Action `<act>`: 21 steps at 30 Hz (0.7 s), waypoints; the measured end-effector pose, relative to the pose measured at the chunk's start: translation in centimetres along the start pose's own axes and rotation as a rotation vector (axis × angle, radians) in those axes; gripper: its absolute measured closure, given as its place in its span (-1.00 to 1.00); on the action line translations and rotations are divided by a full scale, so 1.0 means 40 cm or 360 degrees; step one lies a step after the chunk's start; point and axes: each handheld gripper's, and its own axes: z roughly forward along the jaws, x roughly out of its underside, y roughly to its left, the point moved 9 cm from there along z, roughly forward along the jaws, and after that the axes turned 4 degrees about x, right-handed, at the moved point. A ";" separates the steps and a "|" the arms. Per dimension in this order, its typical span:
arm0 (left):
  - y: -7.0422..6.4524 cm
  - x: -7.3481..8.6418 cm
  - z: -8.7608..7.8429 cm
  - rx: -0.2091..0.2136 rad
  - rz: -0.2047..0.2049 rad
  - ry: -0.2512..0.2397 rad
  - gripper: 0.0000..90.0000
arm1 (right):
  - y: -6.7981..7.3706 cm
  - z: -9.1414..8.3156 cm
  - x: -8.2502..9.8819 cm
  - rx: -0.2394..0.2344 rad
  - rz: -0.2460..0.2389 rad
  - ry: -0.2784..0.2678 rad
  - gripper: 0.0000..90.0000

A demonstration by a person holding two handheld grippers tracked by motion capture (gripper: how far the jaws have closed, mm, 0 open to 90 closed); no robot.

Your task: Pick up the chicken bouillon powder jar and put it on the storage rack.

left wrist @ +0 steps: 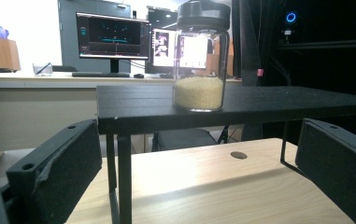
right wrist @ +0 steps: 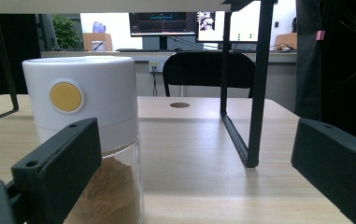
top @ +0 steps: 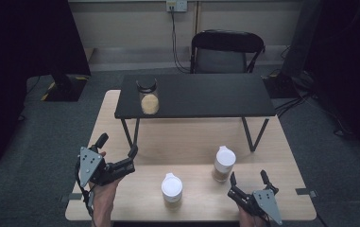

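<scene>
A glass jar (top: 148,96) with a black lid and pale grains stands on the left part of a black shelf (top: 206,94); it is the jar (left wrist: 200,56) straight ahead in the left gripper view. Two white-lidded jars of brown powder stand on the wooden table: one (top: 172,190) near the front middle, another (top: 224,163) to its right. My left gripper (top: 117,145) is open at the front left, aimed at the shelf. My right gripper (top: 248,178) is open just in front and right of the right jar (right wrist: 89,154), which sits by its left jaw.
The shelf stands on thin black wire legs (top: 252,137) on the wooden table (top: 192,137). A black folding chair (top: 225,52) stands behind the table. Monitors (left wrist: 112,36) sit on a far desk. A round hole (right wrist: 180,105) marks the tabletop.
</scene>
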 end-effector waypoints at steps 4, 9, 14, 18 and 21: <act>0.006 0.016 -0.006 -0.0003 -0.0006 0.0004 -1.00 | 0.000 0.000 0.000 0.0000 0.0000 0.0000 -0.99; 0.012 0.050 -0.024 -0.0072 -0.0008 0.0010 -1.00 | 0.000 0.000 0.000 0.0000 0.0000 0.0001 -0.99; 0.013 0.088 -0.035 -0.0087 -0.0018 0.0025 -1.00 | 0.000 0.000 0.000 -0.0002 0.0000 0.0000 -0.99; 0.012 0.110 -0.042 -0.0098 -0.0010 0.0033 -1.00 | 0.000 0.000 0.000 -0.0001 0.0000 0.0000 -0.99; 0.007 0.123 -0.047 -0.0099 0.0001 0.0019 -1.00 | 0.000 0.000 0.000 -0.0001 0.0000 0.0000 -0.99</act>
